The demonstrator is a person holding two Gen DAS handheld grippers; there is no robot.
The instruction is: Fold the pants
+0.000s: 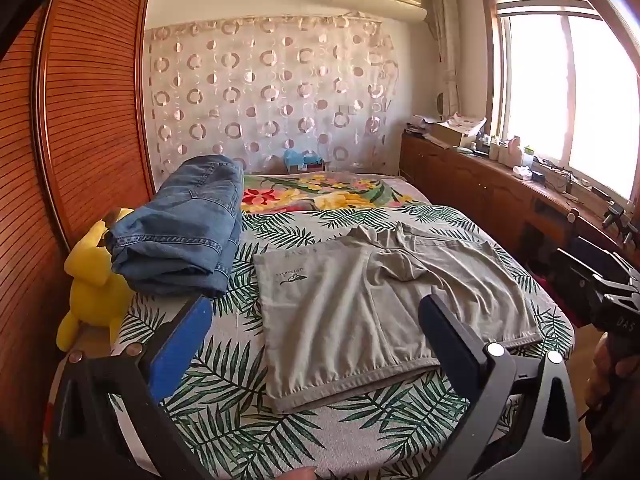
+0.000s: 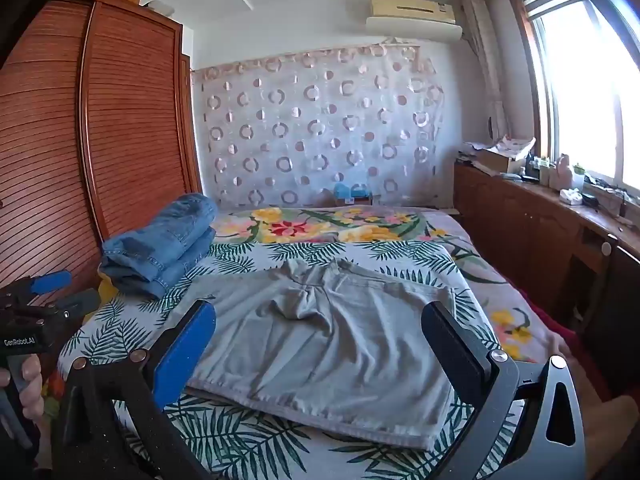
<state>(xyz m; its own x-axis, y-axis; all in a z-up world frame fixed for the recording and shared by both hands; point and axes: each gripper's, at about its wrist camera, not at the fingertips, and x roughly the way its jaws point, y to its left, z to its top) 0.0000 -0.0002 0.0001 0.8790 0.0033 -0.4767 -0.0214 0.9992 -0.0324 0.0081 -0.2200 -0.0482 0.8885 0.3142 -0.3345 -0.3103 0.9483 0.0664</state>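
Grey shorts (image 1: 372, 308) lie spread flat on the leaf-print bed cover (image 1: 224, 400), leg hems toward me, waistband at the far side. They also show in the right wrist view (image 2: 320, 348). My left gripper (image 1: 316, 312) is open and empty, held above the near edge of the shorts. My right gripper (image 2: 320, 316) is open and empty, also above the shorts' near hem. The left gripper's body shows at the left of the right wrist view (image 2: 36, 312), and the right gripper's body at the right of the left wrist view (image 1: 600, 288).
Folded blue jeans (image 1: 184, 236) are stacked at the bed's left, next to a yellow plush toy (image 1: 94, 280). A wooden wardrobe (image 1: 92, 100) stands left. A cluttered wooden counter (image 1: 500, 176) runs under the window at the right. A floral blanket (image 1: 328, 194) lies beyond.
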